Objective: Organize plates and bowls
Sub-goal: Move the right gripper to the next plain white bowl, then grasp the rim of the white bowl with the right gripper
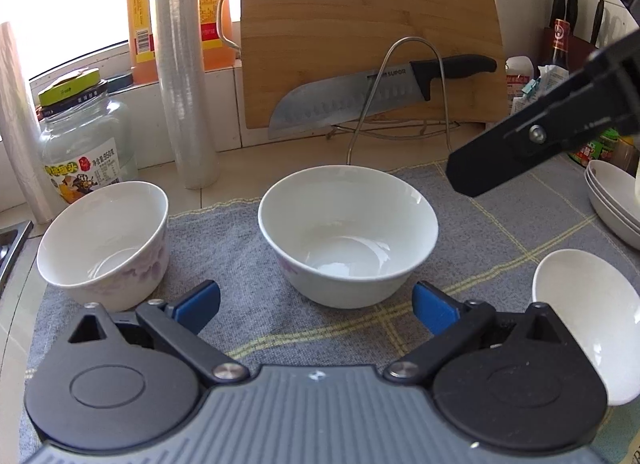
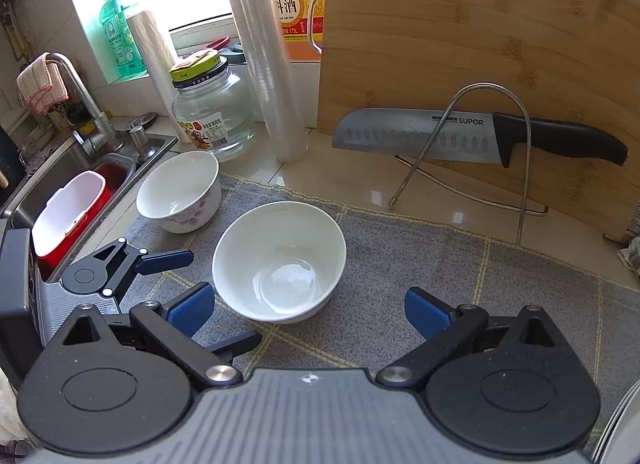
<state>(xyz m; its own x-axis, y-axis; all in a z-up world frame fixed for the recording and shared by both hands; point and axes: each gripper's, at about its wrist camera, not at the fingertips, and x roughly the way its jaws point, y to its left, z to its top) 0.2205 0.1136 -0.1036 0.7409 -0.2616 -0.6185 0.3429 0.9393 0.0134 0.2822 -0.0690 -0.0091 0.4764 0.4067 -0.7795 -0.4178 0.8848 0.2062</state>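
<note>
A plain white bowl (image 1: 348,232) stands upright on the grey checked cloth (image 1: 248,264), straight ahead of my left gripper (image 1: 316,302), which is open just short of it. A floral white bowl (image 1: 104,244) sits to its left at the cloth's edge. A small white dish (image 1: 588,328) lies at the right, and stacked white plates (image 1: 612,199) sit beyond it. In the right wrist view, the plain bowl (image 2: 280,260) is in front of my open right gripper (image 2: 308,310). The floral bowl (image 2: 180,191) is further left. The left gripper (image 2: 218,298) reaches in from the left.
A bamboo cutting board (image 2: 480,63) leans on the back wall with a large knife (image 2: 460,135) and a wire rack (image 2: 492,151) before it. A glass jar (image 2: 212,111) and a film roll (image 2: 264,63) stand behind the bowls. The sink (image 2: 60,183) lies left.
</note>
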